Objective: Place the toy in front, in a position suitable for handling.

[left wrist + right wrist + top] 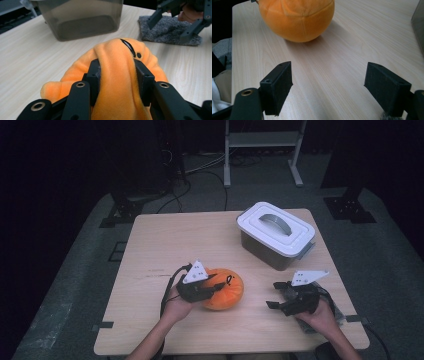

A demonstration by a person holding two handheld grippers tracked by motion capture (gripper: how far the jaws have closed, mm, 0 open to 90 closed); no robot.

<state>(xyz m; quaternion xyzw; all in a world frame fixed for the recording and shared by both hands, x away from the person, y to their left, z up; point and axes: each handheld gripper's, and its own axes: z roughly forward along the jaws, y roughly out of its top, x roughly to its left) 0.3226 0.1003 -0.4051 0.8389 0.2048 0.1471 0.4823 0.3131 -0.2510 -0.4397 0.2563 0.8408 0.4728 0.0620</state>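
left gripper clamped on orange plush on counter, right gripper spread wide, holding nothing, over grey cloth

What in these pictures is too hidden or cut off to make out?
- Inside of the box: high view, the white lid covers it; left gripper view, its smoky wall blurs it.
- The orange plush: its near side is hidden by the left tool in the high view; its top is cut off by the edge in the right gripper view.
- Grey cloth: partly under the right tool.
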